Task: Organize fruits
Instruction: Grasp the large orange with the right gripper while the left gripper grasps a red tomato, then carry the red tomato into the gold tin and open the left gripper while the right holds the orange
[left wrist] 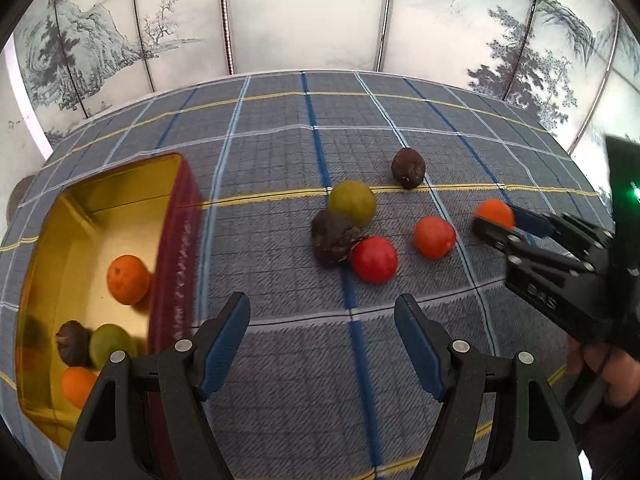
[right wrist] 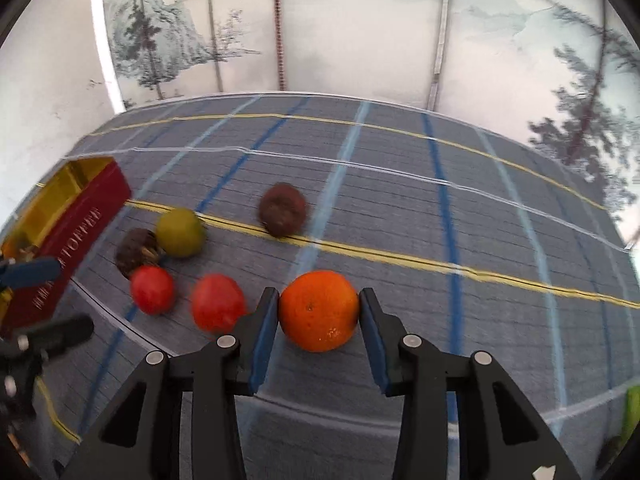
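Observation:
My right gripper (right wrist: 319, 294) is shut on an orange (right wrist: 318, 311) that rests on the checked cloth, one blue pad against each side. From the left wrist view, that gripper (left wrist: 496, 218) and the orange (left wrist: 494, 211) are at the right. My left gripper (left wrist: 322, 304) is open and empty above the cloth, just right of a red tin with a gold inside (left wrist: 176, 216). The tin holds two oranges (left wrist: 128, 279), a dark fruit (left wrist: 72, 342) and a green one (left wrist: 110, 344). Loose on the cloth are a green fruit (left wrist: 352, 203), two dark fruits (left wrist: 408, 168) and two red ones (left wrist: 374, 258).
The grey-blue checked cloth (left wrist: 280, 380) covers the table. A painted folding screen (left wrist: 304, 12) stands right behind its far edge. A person's hand (left wrist: 600, 372) holds the right gripper's handle at the right edge. Something green (right wrist: 632, 408) lies at the cloth's right edge.

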The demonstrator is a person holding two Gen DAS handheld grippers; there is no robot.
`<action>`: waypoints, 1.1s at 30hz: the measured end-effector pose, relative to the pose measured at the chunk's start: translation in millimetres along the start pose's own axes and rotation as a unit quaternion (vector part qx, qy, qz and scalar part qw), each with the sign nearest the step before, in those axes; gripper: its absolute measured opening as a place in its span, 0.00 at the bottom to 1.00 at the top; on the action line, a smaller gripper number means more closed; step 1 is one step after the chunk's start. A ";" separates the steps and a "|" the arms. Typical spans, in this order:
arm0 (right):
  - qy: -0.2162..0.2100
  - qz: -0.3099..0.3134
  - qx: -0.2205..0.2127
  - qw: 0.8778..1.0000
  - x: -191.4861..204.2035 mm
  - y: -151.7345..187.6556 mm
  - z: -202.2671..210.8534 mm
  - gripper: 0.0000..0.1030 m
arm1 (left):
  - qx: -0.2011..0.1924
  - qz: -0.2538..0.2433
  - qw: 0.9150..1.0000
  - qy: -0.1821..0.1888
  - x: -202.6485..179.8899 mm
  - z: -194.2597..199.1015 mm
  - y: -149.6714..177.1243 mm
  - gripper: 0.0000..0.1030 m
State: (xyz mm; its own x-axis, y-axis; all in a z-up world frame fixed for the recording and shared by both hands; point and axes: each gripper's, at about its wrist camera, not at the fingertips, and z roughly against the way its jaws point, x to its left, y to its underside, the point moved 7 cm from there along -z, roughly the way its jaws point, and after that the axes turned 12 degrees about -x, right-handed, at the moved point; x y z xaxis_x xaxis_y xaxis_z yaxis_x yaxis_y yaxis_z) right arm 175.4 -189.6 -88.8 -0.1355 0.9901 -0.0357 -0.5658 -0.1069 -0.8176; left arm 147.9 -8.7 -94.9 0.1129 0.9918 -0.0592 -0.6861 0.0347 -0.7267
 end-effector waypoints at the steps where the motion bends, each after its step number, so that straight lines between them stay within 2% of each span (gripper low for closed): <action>1: 0.011 0.001 0.001 1.000 -6.2 3.0 3.3 0.37 | -0.001 0.002 1.000 0.005 -1.9 -1.7 -0.6 0.72; 5: 0.033 -0.010 0.003 0.999 -26.9 13.9 11.5 0.37 | -0.003 0.006 1.000 0.020 -10.8 -8.0 -2.2 0.67; 13: 0.037 -0.019 0.010 0.999 -32.9 19.0 10.2 0.39 | 0.005 0.007 0.999 0.031 -28.0 -28.1 -10.1 0.57; 16: 0.031 -0.029 0.019 0.999 -34.2 21.0 6.8 0.38 | 0.004 0.000 1.000 0.021 -30.3 -35.6 -13.1 0.54; 19: 0.032 -0.027 0.020 0.999 -33.4 21.6 6.8 0.38 | 0.007 -0.001 1.000 0.012 -29.5 -41.5 -13.7 0.46; 21: 0.035 -0.025 0.022 0.999 -32.9 22.4 5.9 0.38 | 0.016 0.001 1.000 0.014 -28.2 -45.2 -11.2 0.32; 29: 0.031 -0.030 0.023 0.999 -34.0 22.9 5.6 0.38 | 0.011 -0.010 1.000 0.012 -22.8 -29.8 -0.2 0.30; 33: 0.031 -0.031 0.023 0.999 -34.1 22.8 5.7 0.38 | 0.013 0.001 1.000 0.014 -14.4 -17.3 5.4 0.30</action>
State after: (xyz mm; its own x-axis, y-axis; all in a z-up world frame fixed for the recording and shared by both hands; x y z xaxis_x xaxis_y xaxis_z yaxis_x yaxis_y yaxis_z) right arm 162.5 -226.3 -102.9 -0.0500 0.9985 -0.0226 -0.6088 -0.0484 -0.7919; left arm 154.9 -24.9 -109.8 0.1313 0.9882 -0.0794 -0.7049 0.0368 -0.7084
